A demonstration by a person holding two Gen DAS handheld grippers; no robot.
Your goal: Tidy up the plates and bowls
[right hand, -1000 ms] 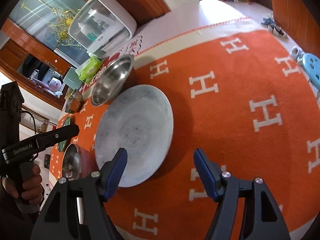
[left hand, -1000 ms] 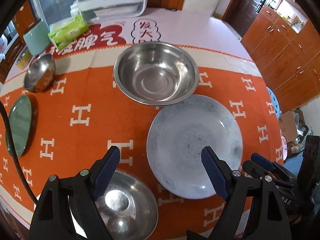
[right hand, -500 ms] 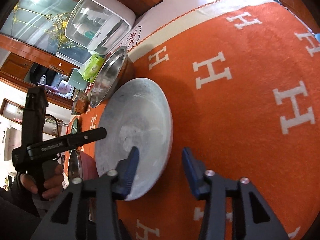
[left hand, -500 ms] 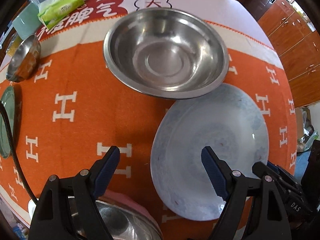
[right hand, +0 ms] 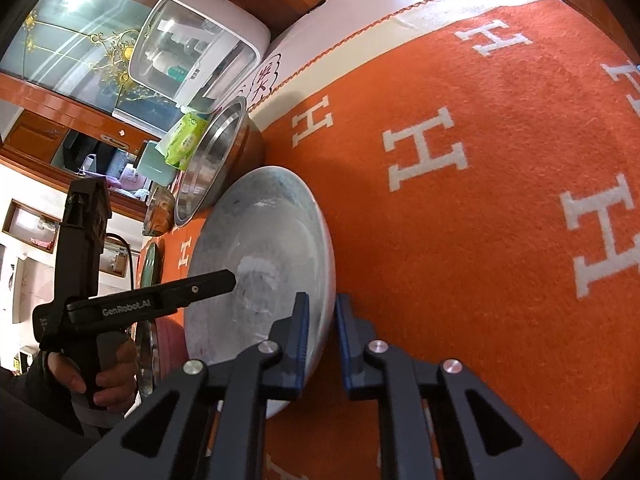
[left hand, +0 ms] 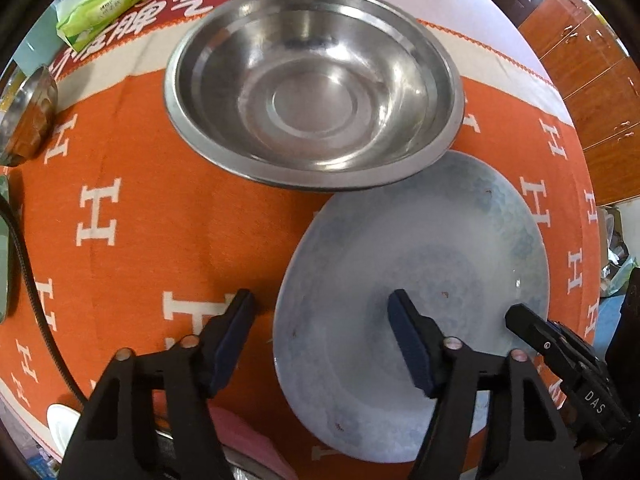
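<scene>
- Right wrist view: right gripper (right hand: pixel 322 342) has just closed, pads pinching the pale plate (right hand: pixel 260 272) at its near rim, ready to lift.
- Left gripper (left hand: pixel 320 340) straddles the plate's left rim, jaws narrowing but not touching.
- Steel bowl (left hand: pixel 312 84) overlaps the plate's far edge.

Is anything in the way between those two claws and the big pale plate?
Nothing visible. The right gripper is shut on the plate rim, and the left gripper, its jaws just closing, straddles the opposite rim. The steel bowl sits just beyond.
</scene>
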